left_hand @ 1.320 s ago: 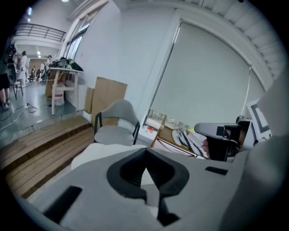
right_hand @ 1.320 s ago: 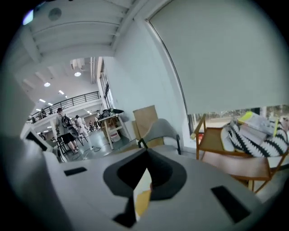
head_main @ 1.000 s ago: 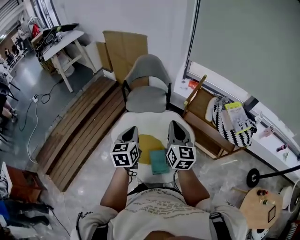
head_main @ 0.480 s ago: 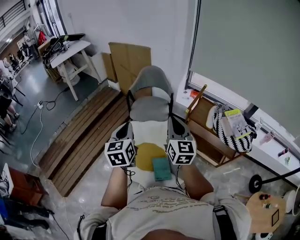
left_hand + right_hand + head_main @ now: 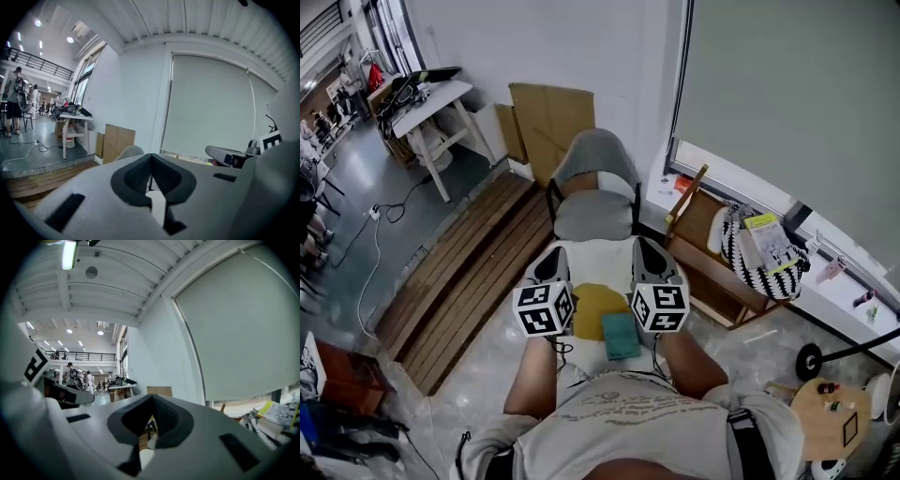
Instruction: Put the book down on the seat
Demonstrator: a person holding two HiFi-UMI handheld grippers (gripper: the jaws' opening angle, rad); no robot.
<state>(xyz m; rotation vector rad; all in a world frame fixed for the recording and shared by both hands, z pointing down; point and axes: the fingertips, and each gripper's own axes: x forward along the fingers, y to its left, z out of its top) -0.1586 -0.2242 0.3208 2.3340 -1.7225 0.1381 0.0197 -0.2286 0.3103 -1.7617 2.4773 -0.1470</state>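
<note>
A teal book (image 5: 620, 335) lies flat on a white seat (image 5: 598, 258), beside a yellow round patch (image 5: 593, 307), just in front of the person's body. Both grippers are held side by side above the seat, pointing forward, and neither touches the book. My left gripper (image 5: 551, 266) is shut and empty, to the left of the book. My right gripper (image 5: 646, 255) is shut with nothing in it, and its marker cube (image 5: 661, 307) hangs over the book's right edge. In the left gripper view the left gripper's (image 5: 151, 161) pads meet. In the right gripper view the right gripper's (image 5: 152, 404) pads also meet.
A grey chair (image 5: 592, 202) stands just beyond the white seat. A wooden slat platform (image 5: 469, 272) runs along the left. A wooden rack with a black-and-white striped bag (image 5: 759, 258) is at the right. Cardboard (image 5: 548, 117) leans on the wall, and a small round table (image 5: 830, 412) is at lower right.
The head view has shifted a little. Both grippers stay shut side by side over the seat, and the book lies in the same place.
</note>
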